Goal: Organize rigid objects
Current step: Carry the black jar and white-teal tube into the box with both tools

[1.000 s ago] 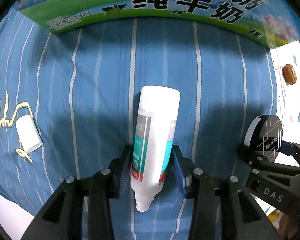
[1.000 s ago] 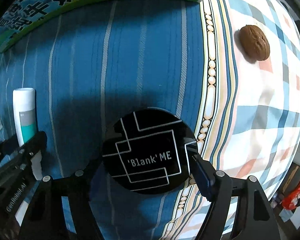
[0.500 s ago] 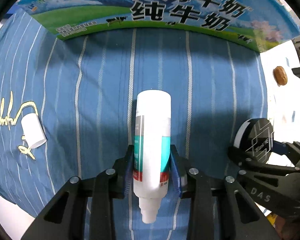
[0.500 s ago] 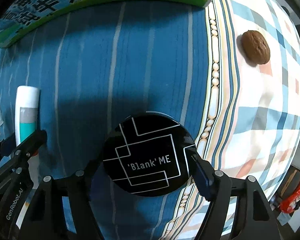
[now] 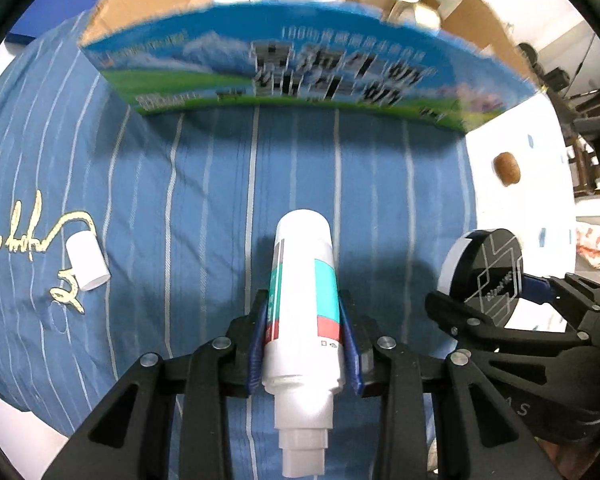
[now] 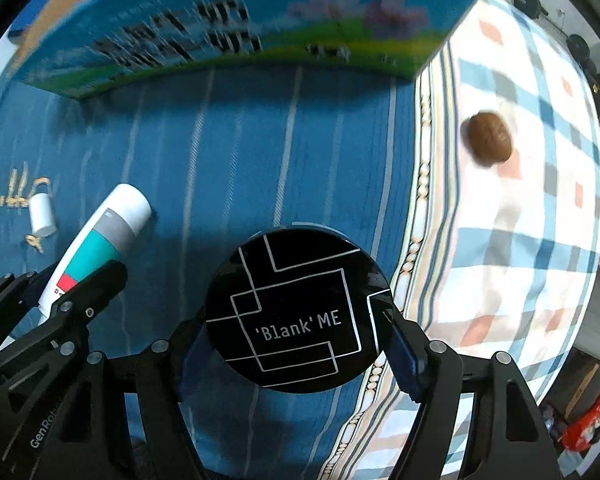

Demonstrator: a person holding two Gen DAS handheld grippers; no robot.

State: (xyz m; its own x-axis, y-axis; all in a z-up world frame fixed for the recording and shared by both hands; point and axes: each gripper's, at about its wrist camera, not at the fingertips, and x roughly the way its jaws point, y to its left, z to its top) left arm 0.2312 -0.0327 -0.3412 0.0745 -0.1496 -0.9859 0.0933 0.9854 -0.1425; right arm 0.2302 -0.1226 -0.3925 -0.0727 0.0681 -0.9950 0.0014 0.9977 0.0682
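Observation:
My left gripper (image 5: 303, 344) is shut on a white tube (image 5: 304, 280) with grey, teal and red bands, held above the blue striped cloth; its uncapped nozzle points back at the camera. The tube also shows in the right wrist view (image 6: 100, 244). My right gripper (image 6: 300, 344) is shut on a round black compact (image 6: 296, 308) marked 'Blank' ME, also visible in the left wrist view (image 5: 488, 276). An open milk carton box (image 5: 300, 76) stands ahead, with several pale containers inside. It also shows in the right wrist view (image 6: 228, 28).
A small white cap (image 5: 87, 266) lies on the blue cloth at the left, also seen in the right wrist view (image 6: 42, 216). A brown walnut (image 6: 490, 138) lies on the checked cloth at the right, also in the left wrist view (image 5: 507, 169).
Both grippers have risen with their objects. The box's open top and contents now show. The box looks smaller and farther in both views.

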